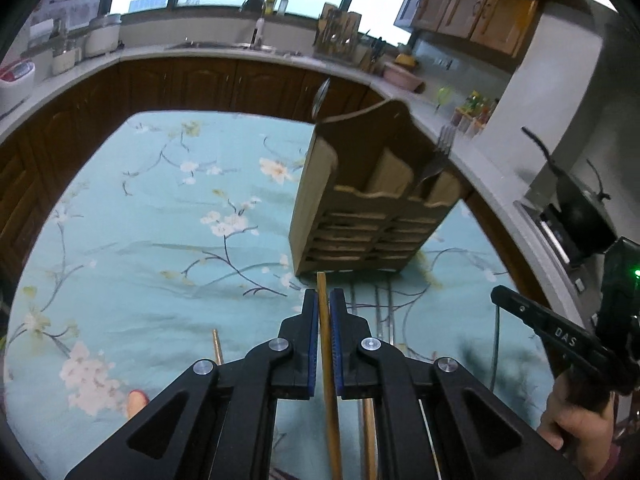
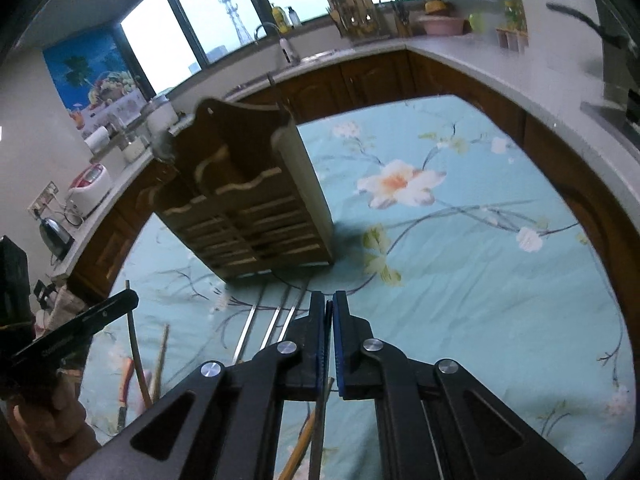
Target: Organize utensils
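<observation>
kitchen | floral tablecloth | wooden caddy upright | counter behind

Left wrist view sits just behind the left gripper, looking forward and steeply down over the flowered tablecloth; the wooden utensil holder stands close ahead, slightly right of centre, with the kitchen counter and windows curving across the far background. Right wrist view sits the same way behind the right gripper, tilted down alike, with the holder near and left of centre. Both views share holder, cloth, sink counter and windows, and each catches the other gripper at its edge.
</observation>
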{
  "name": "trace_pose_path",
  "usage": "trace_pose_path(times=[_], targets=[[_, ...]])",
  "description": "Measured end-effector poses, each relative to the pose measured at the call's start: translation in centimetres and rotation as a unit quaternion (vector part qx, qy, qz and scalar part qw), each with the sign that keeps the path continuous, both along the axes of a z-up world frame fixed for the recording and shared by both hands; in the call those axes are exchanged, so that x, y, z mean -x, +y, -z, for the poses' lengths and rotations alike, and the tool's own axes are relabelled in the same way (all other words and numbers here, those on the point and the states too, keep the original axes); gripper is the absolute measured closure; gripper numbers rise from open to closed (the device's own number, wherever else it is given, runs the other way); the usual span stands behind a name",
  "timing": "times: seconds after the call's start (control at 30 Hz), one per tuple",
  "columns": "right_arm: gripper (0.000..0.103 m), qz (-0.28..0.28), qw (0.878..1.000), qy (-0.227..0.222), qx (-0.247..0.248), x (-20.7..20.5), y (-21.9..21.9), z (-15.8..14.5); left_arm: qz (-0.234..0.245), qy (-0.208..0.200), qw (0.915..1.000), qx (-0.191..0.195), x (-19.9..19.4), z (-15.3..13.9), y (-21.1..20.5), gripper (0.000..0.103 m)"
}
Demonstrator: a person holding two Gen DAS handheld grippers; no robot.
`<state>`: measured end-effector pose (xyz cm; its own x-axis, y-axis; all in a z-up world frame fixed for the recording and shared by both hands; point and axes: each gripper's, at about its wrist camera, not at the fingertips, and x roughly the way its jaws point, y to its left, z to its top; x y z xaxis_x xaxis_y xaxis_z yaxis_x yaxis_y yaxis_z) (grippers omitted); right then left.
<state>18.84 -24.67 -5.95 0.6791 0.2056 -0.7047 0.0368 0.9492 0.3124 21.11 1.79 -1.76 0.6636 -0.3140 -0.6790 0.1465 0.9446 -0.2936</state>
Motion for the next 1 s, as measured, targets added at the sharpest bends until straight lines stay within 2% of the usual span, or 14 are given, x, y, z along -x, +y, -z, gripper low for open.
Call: trace_pose_path(times=[0.43, 0.6, 1.0], targets=[[0.100, -0.002, 0.998, -0.059, -0.007, 3.4, 0.2, -4.5, -0.008, -0.049, 0.9987, 0.014, 6.5, -4.4, 2.0, 0.099], [0.100, 0.004, 0.996, -0.094, -0.013, 4.8, 0.1, -6.3, -0.017, -0.067, 0.9972, 0.030, 8.0, -5.3, 2.8, 0.099], [0.100, 0.015, 0.990, -0.139, -0.011, 6.2, 0.0, -8.8, -0.033, -0.109, 0.9922, 0.050, 10.3, -6.8, 4.1, 0.099]])
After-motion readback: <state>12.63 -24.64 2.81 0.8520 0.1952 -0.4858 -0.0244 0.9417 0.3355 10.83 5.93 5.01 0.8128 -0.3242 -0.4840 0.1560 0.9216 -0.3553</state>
